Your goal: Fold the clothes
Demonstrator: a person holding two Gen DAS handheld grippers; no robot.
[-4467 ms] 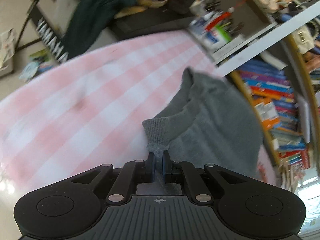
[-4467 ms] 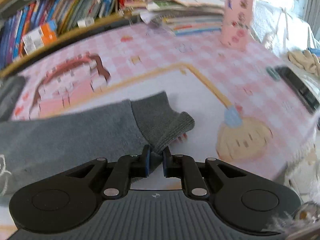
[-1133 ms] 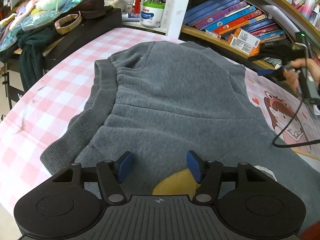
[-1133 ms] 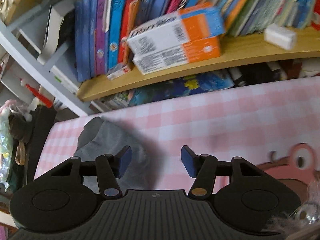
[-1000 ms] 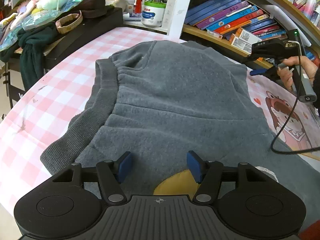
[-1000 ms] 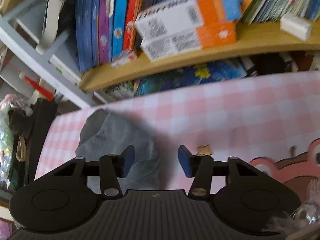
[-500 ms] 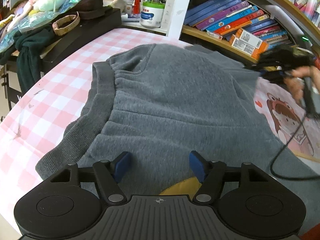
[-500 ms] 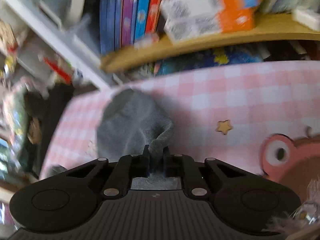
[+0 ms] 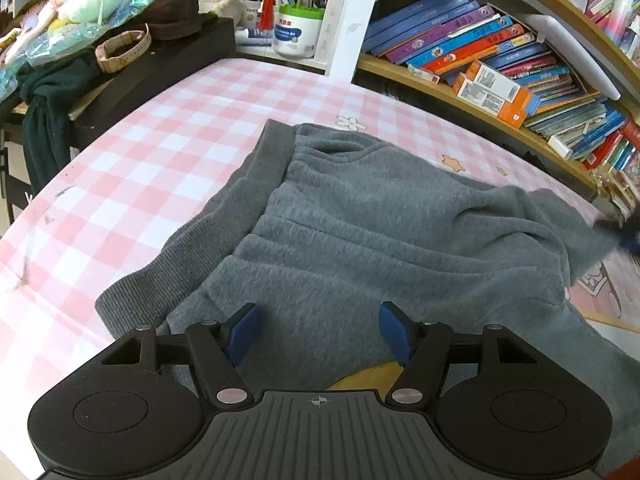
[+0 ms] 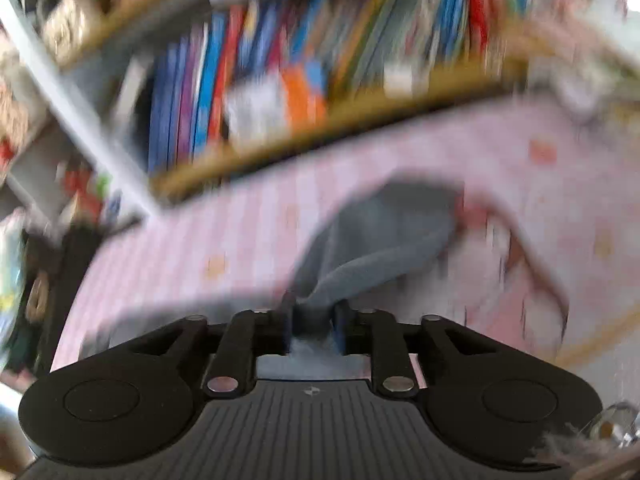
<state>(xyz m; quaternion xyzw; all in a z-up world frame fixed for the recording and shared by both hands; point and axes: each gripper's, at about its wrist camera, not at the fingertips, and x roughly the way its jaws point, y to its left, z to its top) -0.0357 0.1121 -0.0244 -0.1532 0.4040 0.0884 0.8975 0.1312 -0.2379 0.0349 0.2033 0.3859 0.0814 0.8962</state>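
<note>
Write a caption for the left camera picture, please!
Open left gripper hovers over a grey sweater on the pink checked tablecloth.

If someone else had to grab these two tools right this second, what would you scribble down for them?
Left tool: open, holding nothing, hovering over the near part of the grey sweatshirt.
Right tool: grey cloth bunched between its pads, jaws opening; picture blurred.
Sweatshirt: spread, rumpled, on the pink checked tablecloth beside the bookshelf; its far right edge is lifted and stretched toward the right.
Done: one edge picked up.
Left: lay that fold, then finish folding.
</note>
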